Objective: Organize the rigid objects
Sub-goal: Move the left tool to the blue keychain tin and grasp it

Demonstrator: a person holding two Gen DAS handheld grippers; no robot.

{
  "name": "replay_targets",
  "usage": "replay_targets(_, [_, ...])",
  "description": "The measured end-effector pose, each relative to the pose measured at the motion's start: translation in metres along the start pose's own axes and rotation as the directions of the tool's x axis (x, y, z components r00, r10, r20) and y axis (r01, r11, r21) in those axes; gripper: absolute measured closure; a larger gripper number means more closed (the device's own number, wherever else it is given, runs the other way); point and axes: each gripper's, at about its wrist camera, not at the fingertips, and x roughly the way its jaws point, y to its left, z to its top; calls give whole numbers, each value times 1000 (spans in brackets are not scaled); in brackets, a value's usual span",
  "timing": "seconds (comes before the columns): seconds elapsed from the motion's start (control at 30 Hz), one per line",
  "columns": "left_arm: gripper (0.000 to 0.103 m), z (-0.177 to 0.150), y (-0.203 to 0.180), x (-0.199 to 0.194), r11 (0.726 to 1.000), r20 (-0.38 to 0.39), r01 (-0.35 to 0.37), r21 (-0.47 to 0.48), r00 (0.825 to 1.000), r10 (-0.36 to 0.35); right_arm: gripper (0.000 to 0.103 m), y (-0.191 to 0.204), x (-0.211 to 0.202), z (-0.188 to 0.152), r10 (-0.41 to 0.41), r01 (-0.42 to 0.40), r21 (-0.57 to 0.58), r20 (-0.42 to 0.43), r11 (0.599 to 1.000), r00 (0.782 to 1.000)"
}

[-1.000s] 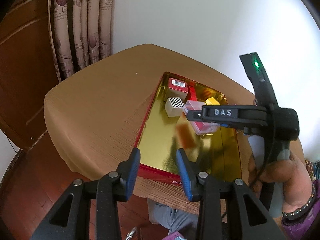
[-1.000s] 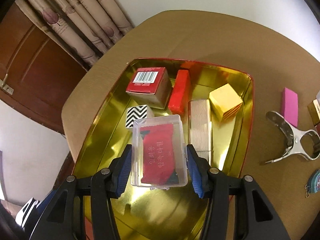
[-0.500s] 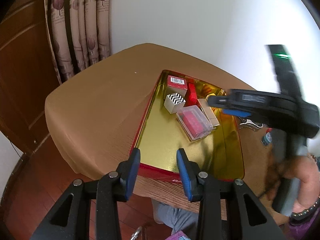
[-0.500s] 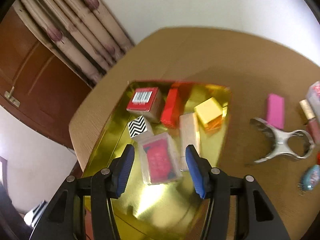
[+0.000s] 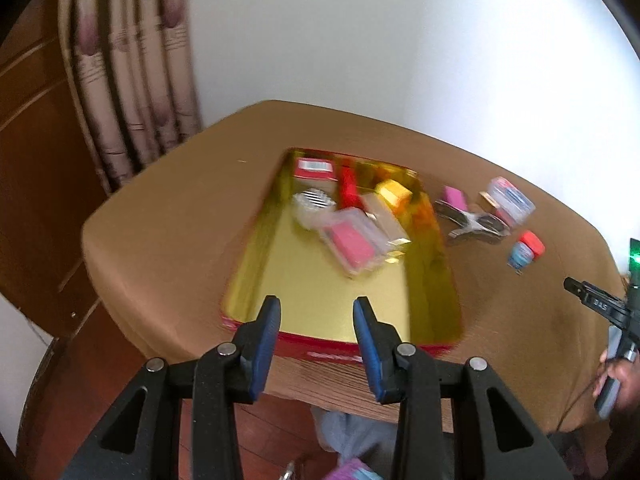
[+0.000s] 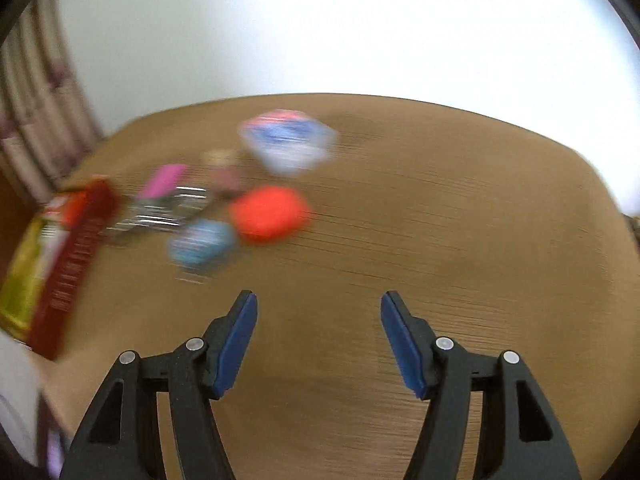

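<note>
A gold tray with a red rim (image 5: 400, 300) sits on the brown table and holds a clear case with a red insert (image 5: 352, 242), a red barcode box (image 5: 314, 168), a zigzag box (image 5: 314, 200), a red block (image 5: 347, 188) and a yellow cube (image 5: 394, 194). My left gripper (image 5: 316, 312) is open and empty over the tray's near edge. My right gripper (image 6: 318, 308) is open and empty over bare table. Loose items lie ahead of it, blurred: a red-capped piece (image 6: 268, 214), a blue round item (image 6: 202, 244), a pink block (image 6: 162, 180), a metal clip (image 6: 160, 210), a clear box (image 6: 288, 140).
The tray's red side (image 6: 76, 256) shows at the left of the right wrist view. Curtains (image 5: 128, 80) and a wooden door (image 5: 36, 140) stand behind the table's left corner. The right-hand tool (image 5: 608, 308) is at the table's right edge.
The right gripper released the clear case into the tray, opened wider, and swung right over the table. The left gripper stays open near the tray's front.
</note>
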Motion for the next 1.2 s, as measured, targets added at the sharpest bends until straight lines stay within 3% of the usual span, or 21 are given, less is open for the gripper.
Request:
replay_targets(0.13, [65, -3, -43, 3, 989, -39, 88, 115, 996, -84, 41, -46, 1, -8, -108, 108, 3, 13, 994, 994])
replay_targets(0.23, [65, 1, -82, 7, 962, -67, 193, 194, 981, -183, 38, -68, 7, -12, -86, 86, 56, -1, 995, 996])
replay_targets(0.33, [64, 13, -120, 20, 913, -131, 331, 237, 942, -308, 34, -76, 7, -10, -37, 35, 96, 13, 995, 999])
replay_targets(0.4, [63, 22, -148, 34, 860, -204, 429, 277, 901, -383, 32, -76, 8, -10, -8, 7, 97, 13, 995, 1000])
replay_targets(0.53, [63, 35, -203, 59, 795, -252, 463, 391, 885, -392, 31, -76, 6, -11, 32, -36, 119, 33, 992, 999])
replay_targets(0.63, [63, 44, -230, 80, 762, -289, 488, 426, 871, -396, 30, -79, 3, -13, 67, -72, 132, 42, 989, 997])
replay_targets(0.7, [63, 49, -249, 96, 749, -317, 490, 446, 869, -380, 30, -80, 2, -14, 86, -92, 136, 47, 986, 995])
replay_targets(0.77, [63, 49, -262, 108, 742, -323, 472, 476, 879, -352, 30, -78, 4, -13, 102, -108, 136, 49, 985, 994])
replay_targets(0.83, [63, 52, -272, 119, 746, -322, 443, 497, 893, -316, 30, -77, 5, -12, 121, -127, 133, 50, 983, 991])
replay_targets(1.2, [63, 64, -279, 160, 773, -351, 399, 493, 904, -243, 29, -82, 3, -15, 176, -181, 138, 49, 974, 983])
